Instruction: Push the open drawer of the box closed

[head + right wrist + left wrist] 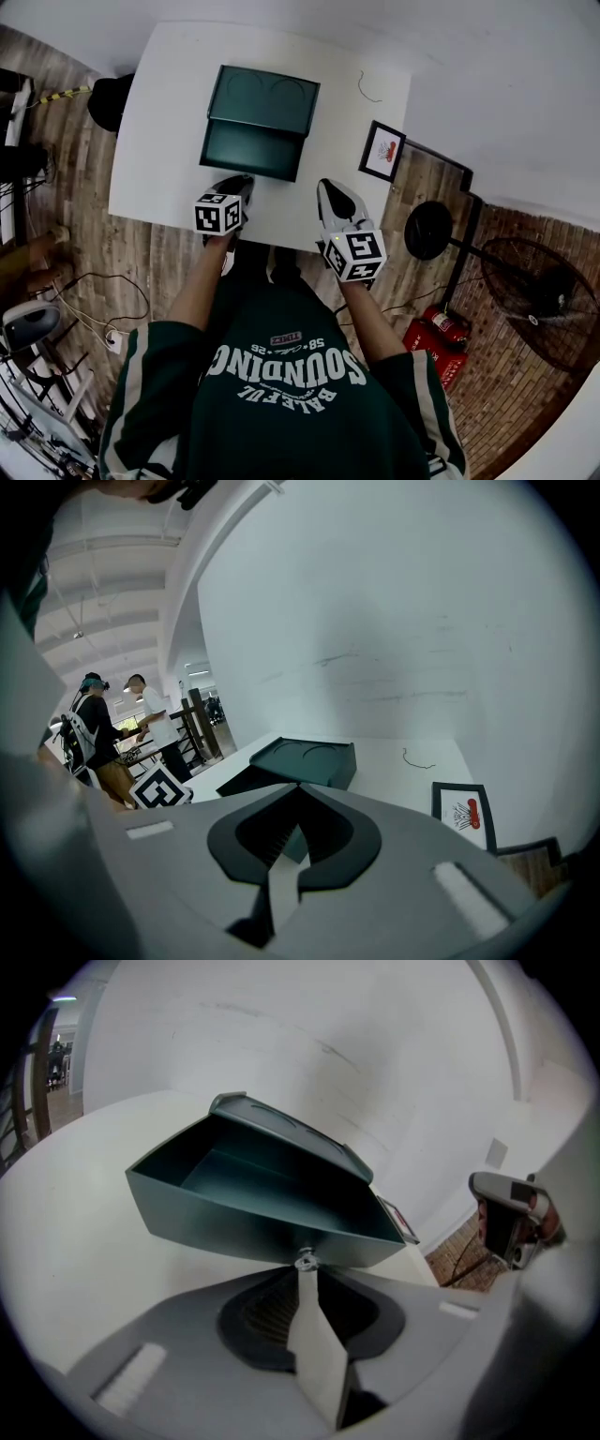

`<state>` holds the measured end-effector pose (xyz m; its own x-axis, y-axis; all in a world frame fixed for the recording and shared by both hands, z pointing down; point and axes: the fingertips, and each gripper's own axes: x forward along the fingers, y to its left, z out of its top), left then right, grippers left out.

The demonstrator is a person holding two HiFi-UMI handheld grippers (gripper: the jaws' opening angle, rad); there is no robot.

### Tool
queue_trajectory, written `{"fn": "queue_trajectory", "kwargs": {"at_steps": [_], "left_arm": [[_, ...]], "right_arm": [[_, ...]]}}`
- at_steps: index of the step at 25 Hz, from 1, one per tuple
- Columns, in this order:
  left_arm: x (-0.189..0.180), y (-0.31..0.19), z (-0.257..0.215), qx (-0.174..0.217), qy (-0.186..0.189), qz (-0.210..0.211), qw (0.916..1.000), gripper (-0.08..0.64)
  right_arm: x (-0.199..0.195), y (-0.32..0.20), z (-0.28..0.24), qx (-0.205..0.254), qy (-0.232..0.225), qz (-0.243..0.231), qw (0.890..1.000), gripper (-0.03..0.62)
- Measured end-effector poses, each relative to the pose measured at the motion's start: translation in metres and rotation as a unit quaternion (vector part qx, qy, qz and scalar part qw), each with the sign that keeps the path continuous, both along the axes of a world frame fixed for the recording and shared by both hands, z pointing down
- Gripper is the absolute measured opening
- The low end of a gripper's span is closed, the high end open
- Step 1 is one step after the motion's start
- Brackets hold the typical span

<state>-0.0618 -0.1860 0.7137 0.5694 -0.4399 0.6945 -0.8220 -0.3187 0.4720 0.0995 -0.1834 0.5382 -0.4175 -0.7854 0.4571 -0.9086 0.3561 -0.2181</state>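
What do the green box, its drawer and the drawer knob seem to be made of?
The box and drawer: dark green, thin walls, soft sheen; likely painted sheet metal, possibly plastic. The knob: small, bright silver, probably metal.

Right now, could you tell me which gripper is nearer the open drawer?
The left gripper, its tips at the drawer's knob; the right gripper hangs back.

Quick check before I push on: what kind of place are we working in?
Probably a shared workshop or lab rather than a home: a plain white table against a bare white wall, a floor fan on the plank floor, and people standing in an open hall behind.
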Motion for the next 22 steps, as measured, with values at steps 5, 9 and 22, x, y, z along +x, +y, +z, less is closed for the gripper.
{"fn": "queue_trajectory", "kwargs": {"at_steps": [5, 9, 22], "left_arm": [[0.001, -0.002, -0.001, -0.001, 0.005, 0.0, 1.0, 0.118], [0.002, -0.008, -0.003, 0.002, 0.008, -0.002, 1.0, 0.118], [0.01, -0.045, -0.003, 0.002, 0.013, 0.004, 0.9999, 0.12]], "right_arm": [[0.0, -0.005, 0.001, -0.002, 0.001, 0.001, 1.0, 0.002], [-0.001, -0.008, 0.0, -0.003, 0.001, 0.003, 1.0, 0.002], [0.008, -0.015, 0.004, -0.011, 0.006, 0.019, 1.0, 0.002]]}}
